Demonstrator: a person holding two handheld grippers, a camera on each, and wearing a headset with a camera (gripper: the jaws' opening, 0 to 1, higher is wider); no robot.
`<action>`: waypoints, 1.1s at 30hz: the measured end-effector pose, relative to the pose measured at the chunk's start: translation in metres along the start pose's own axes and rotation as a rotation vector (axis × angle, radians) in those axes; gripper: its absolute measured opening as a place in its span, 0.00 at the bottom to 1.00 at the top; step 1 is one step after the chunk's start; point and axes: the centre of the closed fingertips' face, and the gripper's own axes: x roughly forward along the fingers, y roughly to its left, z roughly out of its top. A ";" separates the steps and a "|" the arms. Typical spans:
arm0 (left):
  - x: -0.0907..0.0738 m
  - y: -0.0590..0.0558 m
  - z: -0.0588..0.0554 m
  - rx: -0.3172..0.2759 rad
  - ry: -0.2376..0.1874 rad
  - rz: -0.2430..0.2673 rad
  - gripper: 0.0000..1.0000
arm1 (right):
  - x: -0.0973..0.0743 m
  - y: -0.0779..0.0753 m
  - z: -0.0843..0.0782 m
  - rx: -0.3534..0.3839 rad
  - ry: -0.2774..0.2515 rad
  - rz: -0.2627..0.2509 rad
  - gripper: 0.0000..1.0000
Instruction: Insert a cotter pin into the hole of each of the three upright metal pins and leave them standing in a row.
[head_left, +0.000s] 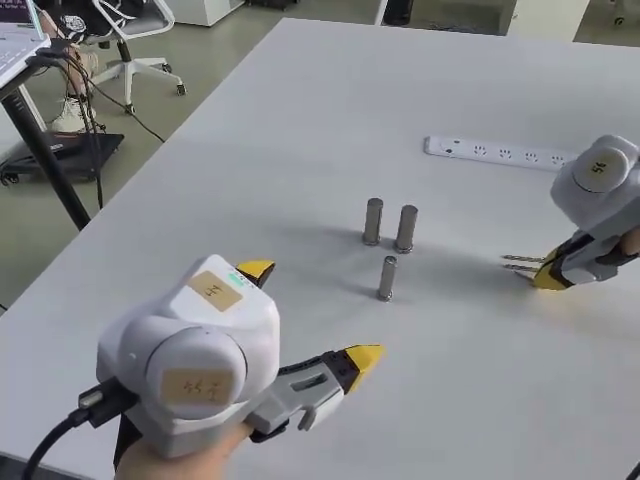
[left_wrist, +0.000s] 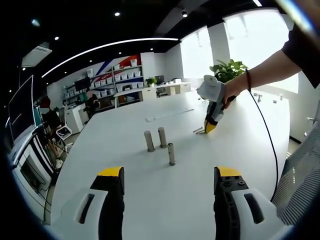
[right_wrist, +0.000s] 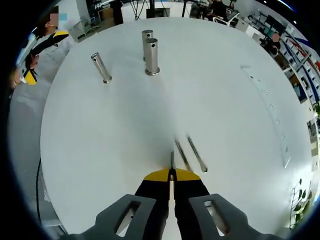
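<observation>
Pins (head_left: 405, 229): three upright, clustered, none visibly cottered yet. Right gripper (right_wrist: 172, 174): closed on one cotter (right_wrist: 172, 160), two loose cotters (right_wrist: 196, 154) just beside. Left gripper (left_wrist: 169, 172): wide open, empty.

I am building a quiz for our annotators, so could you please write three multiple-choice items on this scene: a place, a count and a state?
1. Where does the power strip lie? A) on the table beyond the metal pins B) at the table's near edge C) on the floor
2. How many metal pins stand upright? A) two B) three C) five
3. How do the left gripper's jaws stand? A) shut on a metal pin B) open, holding nothing C) shut, holding nothing
Key: 1 A, it lies past the pins in the head view; 2 B, three stand close together; 3 B, its yellow tips are wide apart.
</observation>
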 end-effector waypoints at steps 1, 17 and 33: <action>0.000 -0.001 0.000 -0.001 0.001 -0.003 0.72 | 0.000 -0.001 0.000 0.001 -0.003 -0.002 0.00; 0.000 -0.009 -0.002 0.039 0.040 -0.039 0.64 | -0.018 0.014 0.011 -0.150 -0.049 -0.049 0.00; 0.004 -0.028 0.002 0.015 0.087 -0.139 0.42 | -0.052 0.082 0.058 -0.364 -0.210 -0.037 0.00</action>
